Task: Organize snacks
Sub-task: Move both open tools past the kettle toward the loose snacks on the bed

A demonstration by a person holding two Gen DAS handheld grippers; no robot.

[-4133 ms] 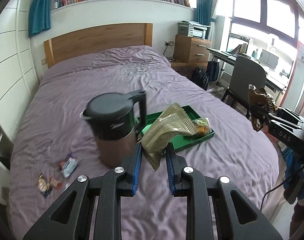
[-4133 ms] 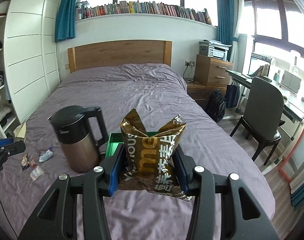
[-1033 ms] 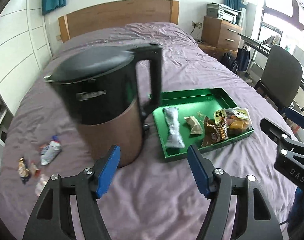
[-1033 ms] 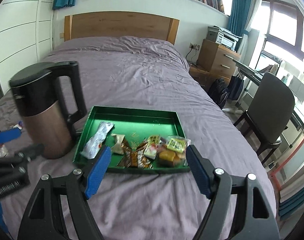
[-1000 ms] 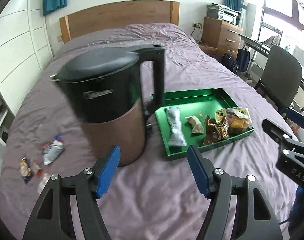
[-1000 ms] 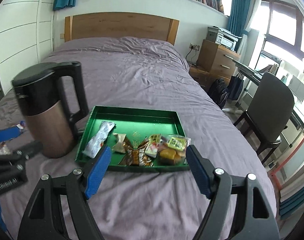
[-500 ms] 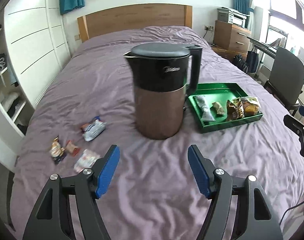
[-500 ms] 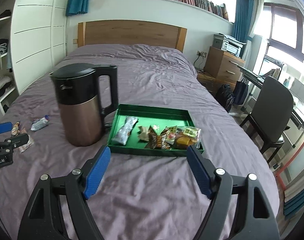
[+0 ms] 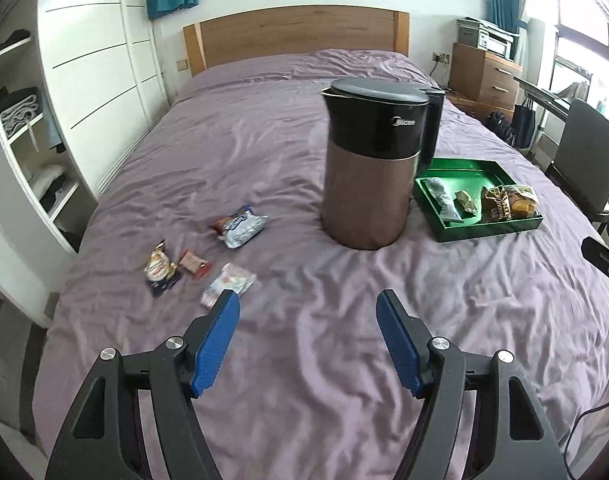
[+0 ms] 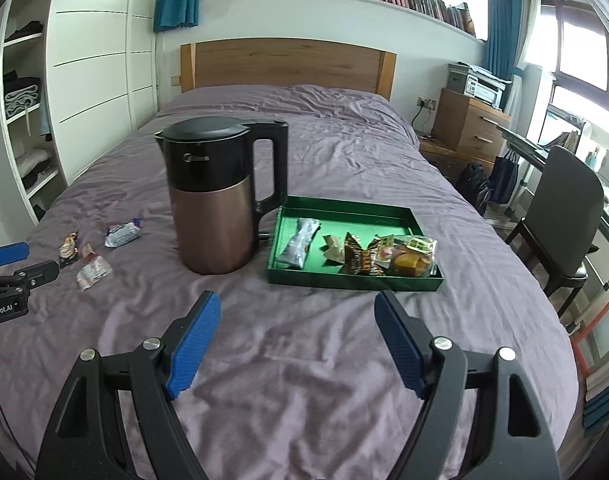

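A green tray (image 10: 344, 208) on the purple bed holds several snack packets, among them a grey one (image 10: 298, 242) and a brown one (image 10: 354, 258); it also shows in the left wrist view (image 9: 486, 230). Several loose snacks lie left of the kettle: a white and blue packet (image 9: 240, 226), a gold candy (image 9: 157, 266), a red candy (image 9: 192, 263) and a pale packet (image 9: 228, 286). My left gripper (image 9: 308, 342) is open and empty, just right of the pale packet. My right gripper (image 10: 296, 344) is open and empty, in front of the tray.
A copper and black kettle (image 9: 374, 168) stands between the loose snacks and the tray. White wardrobe shelves (image 9: 20, 120) run along the left. A dark chair (image 10: 564, 216) and wooden drawers (image 10: 470, 128) stand to the right of the bed.
Both grippers let go of their snack bags, which now lie in the tray, then opened wide and pulled back. The left gripper swung left toward the loose snacks.
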